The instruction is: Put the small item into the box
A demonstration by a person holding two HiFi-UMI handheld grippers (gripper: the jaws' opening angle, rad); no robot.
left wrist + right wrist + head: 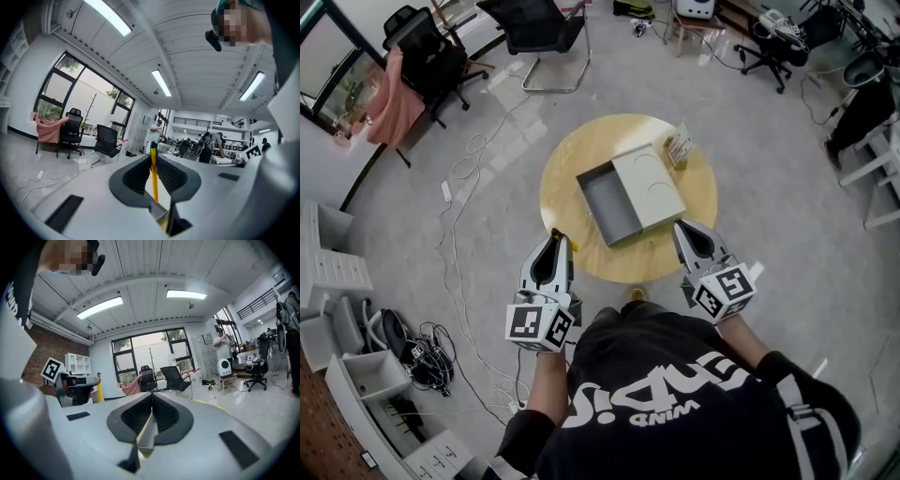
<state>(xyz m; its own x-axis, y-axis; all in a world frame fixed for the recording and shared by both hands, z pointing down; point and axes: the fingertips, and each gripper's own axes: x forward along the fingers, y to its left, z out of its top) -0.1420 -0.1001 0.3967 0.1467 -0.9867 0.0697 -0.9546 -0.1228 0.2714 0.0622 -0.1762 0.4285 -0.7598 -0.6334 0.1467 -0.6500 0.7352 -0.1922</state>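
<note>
A round wooden table carries an open grey box with its cream lid lying against its right side. A small printed packet stands at the table's far right edge. My left gripper hovers at the table's near left rim, shut on a thin yellow strip that sticks up between its jaws. My right gripper is at the near right rim, close to the lid's corner, shut with nothing in it. Both gripper views look out over the room, so neither shows the table.
Black office chairs stand beyond the table, one with a pink cloth draped on it. White cables trail across the floor at left. White shelf units and clutter line the left wall. A white rack stands at right.
</note>
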